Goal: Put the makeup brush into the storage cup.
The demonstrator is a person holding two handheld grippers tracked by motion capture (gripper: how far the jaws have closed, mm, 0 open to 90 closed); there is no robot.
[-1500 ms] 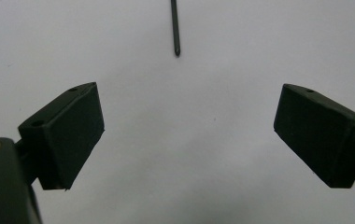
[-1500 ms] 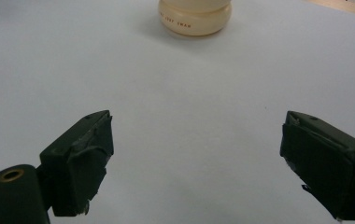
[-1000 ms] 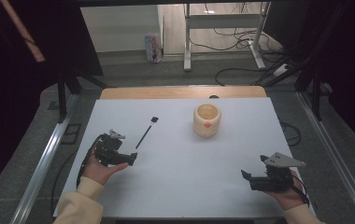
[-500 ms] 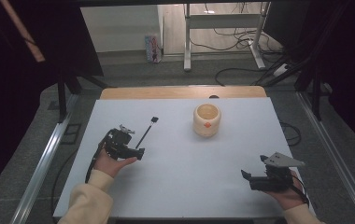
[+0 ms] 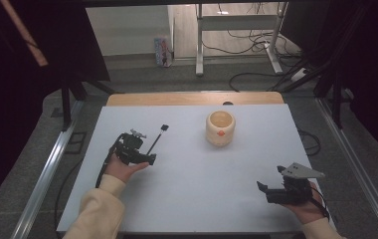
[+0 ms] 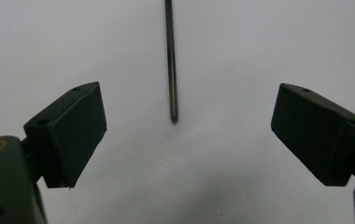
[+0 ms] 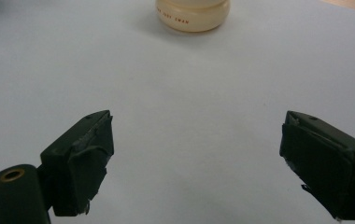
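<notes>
On the white counter [image 5: 192, 169], left of centre, lies a thin black rod with a small square head [image 5: 156, 140], head end pointing away from the person. Left claw [image 5: 146, 158] sits at the rod's near end, jaws spread wide; in the left gripper view the rod tip [image 6: 172, 70] lies between them, untouched. Right claw [image 5: 264, 191] rests near the front right edge, released, holding nothing, aimed toward the cream round wooden pot [image 5: 220, 127], well apart from it.

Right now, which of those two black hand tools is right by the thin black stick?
The left gripper: the stick lies just ahead of its open jaws. The right gripper sits far off.
</notes>
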